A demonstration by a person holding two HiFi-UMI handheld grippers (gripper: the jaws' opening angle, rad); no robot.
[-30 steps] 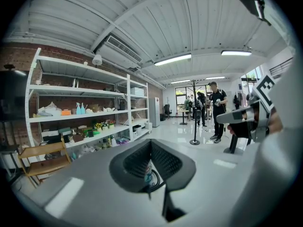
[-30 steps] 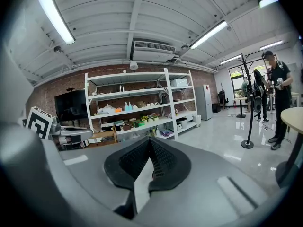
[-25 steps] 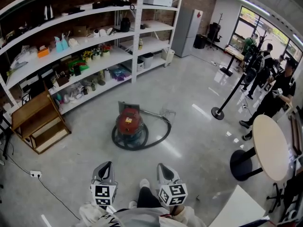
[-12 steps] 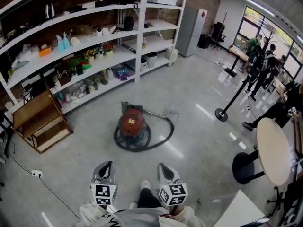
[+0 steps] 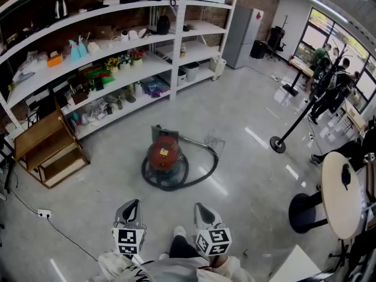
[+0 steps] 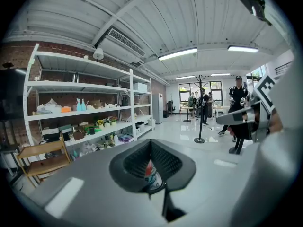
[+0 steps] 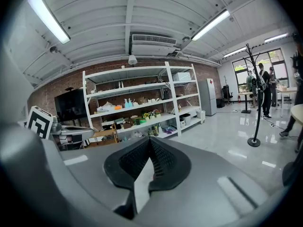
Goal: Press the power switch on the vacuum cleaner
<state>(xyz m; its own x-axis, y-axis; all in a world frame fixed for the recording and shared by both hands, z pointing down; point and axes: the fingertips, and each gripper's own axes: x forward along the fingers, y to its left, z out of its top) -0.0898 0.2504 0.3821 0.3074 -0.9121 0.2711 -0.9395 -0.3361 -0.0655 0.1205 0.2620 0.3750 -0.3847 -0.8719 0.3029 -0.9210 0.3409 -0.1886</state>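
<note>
Shelving [image 5: 117, 69] along the far wall, stocked. Round worktop [image 5: 338, 195] on my right. Red vacuum cleaner [image 5: 164, 151] on the floor ahead, well apart from me, hose [image 5: 202, 169] looped around it, with nothing standing between us. My left claw [image 5: 134, 204] and right claw [image 5: 198, 205] are closed tight and empty.

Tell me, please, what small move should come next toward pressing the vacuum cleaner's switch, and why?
Probably step forward toward the vacuum cleaner: it sits on the floor ahead, ringed by its hose, while the left gripper and right gripper are shut, empty and seemingly far short of it.
</note>
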